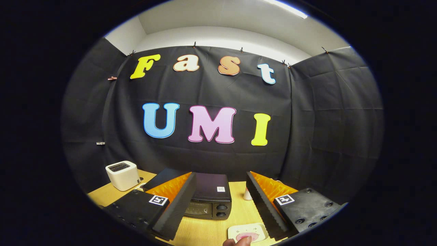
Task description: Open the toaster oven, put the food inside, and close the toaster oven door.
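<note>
Gripper view shows the gripper [218,205] wide open and empty above the closed toaster oven [208,198]; descend squarely toward its door.

Gripper [218,208]: two wedge-shaped fingers [177,208], inner faces finely ribbed, jaws standing apart. Each finger is mounted on a dark block with round screws and a square black-and-white marker [158,200].

black toaster oven [209,198] with door shut, on the wooden table; pink food [246,236] on a small plate nearer
</note>
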{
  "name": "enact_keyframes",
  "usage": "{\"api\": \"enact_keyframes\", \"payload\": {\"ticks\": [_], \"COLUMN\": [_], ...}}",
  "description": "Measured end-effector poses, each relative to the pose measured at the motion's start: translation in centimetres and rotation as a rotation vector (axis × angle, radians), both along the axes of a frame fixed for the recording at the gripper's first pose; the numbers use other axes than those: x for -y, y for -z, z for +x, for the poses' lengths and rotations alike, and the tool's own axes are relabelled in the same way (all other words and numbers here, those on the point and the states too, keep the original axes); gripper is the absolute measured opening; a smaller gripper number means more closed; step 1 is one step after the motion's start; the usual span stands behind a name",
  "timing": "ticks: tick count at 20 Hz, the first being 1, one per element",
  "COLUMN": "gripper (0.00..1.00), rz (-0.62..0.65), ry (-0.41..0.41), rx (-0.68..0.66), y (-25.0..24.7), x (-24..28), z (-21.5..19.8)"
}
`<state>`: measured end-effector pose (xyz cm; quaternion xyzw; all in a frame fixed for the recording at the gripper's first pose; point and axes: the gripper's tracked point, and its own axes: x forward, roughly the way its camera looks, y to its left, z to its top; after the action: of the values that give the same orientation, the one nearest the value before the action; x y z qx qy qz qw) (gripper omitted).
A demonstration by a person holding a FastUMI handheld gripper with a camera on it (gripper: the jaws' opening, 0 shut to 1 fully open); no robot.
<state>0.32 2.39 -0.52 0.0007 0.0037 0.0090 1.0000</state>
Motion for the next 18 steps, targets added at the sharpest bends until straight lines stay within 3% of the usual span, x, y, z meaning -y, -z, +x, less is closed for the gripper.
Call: {"api": "enact_keyframes", "payload": {"ticks": [8, 18], "gripper": [0.98, 0.98], "rz": [0.016, 0.071], "ry": [-0.011, -0.059], "rx": [-0.013, -0.031], "y": [0.8, 3.5], "x": [-2.2, -11.0], "z": [0.5, 4.2]}}
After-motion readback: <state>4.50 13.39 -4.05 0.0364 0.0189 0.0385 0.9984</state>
